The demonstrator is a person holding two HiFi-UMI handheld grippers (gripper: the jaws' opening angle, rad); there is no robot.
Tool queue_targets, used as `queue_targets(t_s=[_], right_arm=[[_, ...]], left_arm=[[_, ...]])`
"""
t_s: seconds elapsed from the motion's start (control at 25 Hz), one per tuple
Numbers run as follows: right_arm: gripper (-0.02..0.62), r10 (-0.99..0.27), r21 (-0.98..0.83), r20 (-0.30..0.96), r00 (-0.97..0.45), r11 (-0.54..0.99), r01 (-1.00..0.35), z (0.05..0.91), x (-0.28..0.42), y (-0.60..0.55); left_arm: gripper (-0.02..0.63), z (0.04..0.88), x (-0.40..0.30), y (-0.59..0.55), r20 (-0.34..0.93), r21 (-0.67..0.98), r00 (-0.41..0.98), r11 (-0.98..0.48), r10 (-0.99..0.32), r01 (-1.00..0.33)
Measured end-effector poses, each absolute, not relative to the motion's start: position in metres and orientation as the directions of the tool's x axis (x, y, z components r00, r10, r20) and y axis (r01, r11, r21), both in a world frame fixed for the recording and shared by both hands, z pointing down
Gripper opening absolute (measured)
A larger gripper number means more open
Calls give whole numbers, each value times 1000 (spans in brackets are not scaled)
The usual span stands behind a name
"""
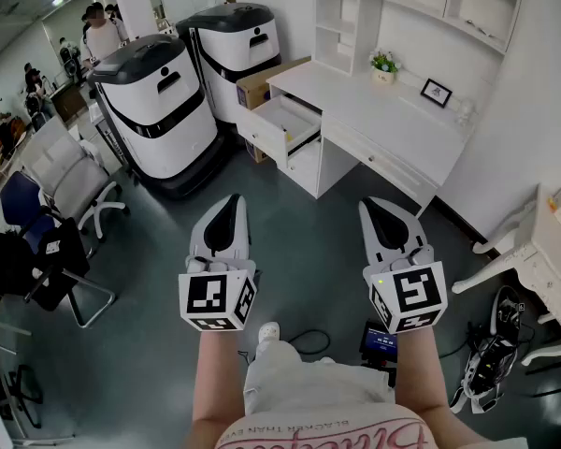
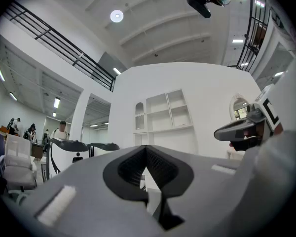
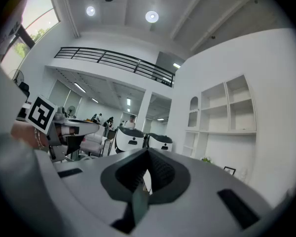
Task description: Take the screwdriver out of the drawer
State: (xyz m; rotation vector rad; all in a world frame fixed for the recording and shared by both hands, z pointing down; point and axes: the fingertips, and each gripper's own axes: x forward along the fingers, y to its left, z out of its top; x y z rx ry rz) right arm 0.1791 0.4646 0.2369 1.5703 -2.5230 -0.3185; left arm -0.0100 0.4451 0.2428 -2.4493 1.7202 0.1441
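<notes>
While held out side by side, jaws together and empty on left gripper (image 1: 231,200) and right gripper (image 1: 370,204). Beyond, across grey floor (image 1: 304,218), well apart from both, open drawer (image 1: 279,120) of white table (image 1: 379,103); screwdriver not discernible inside.

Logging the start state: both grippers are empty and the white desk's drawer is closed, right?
Not closed: the head view shows the drawer of the white desk pulled open. The left gripper and right gripper are indeed empty.
</notes>
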Motion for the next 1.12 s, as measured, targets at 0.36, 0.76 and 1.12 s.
queue_targets(t_s=[0.36,0.76,1.12], right_arm=[[6,-909,248,30,-415,409,-878,245,140,397],[6,-935,194,38,-354,354,-915,252,91,330],[6,-938,223,67,-341,347,-911,259,63,310]], left_arm=[[3,247,-44,367,-132,-82,393,-385,-910,-919],[3,253,-85,285,-104,-79,481,-475,-871,-877],[3,266,-109,262,-93,-51,495,-492,-864,-869]])
